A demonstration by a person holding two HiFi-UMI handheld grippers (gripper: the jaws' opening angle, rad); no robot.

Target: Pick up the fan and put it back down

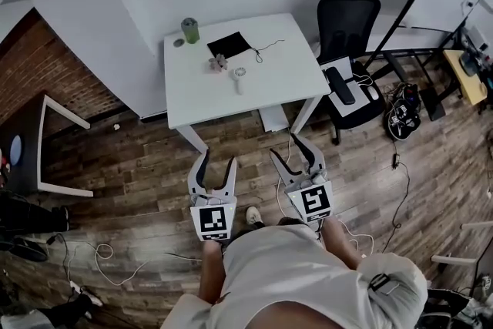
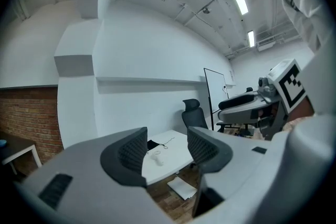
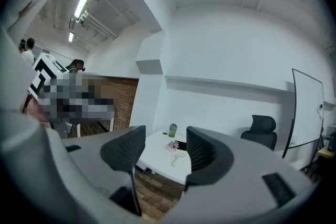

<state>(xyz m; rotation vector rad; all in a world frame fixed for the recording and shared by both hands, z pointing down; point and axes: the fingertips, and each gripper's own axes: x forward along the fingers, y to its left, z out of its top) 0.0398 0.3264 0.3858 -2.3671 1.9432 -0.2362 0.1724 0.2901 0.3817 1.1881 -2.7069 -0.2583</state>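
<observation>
1. White table [image 1: 277,69]: we take this as our landmark. It stands on the wood floor [image 1: 131,158].
2. Fan [image 1: 239,78]: small, white and hand-sized. It lies on the table top near the middle, and neither gripper touches it.
3. Green cup [image 1: 190,30]: upright at the table's far left corner.
4. Black mat [image 1: 229,44]: flat at the table's far edge, just beside the cup. A thin cable [image 1: 266,48] trails from it across the top.
5. Pink item [image 1: 218,62]: small, on the table between the mat and the fan. We cannot tell what it is.
6. Left gripper [image 1: 218,159]: off the table, over the floor on its near side. Its jaws are apart with nothing between them.
7. Right gripper [image 1: 286,150]: also on the table's near side. Its jaws are likewise parted and empty.
8. Black office chair [image 1: 348,11]: at the table's right side.
</observation>
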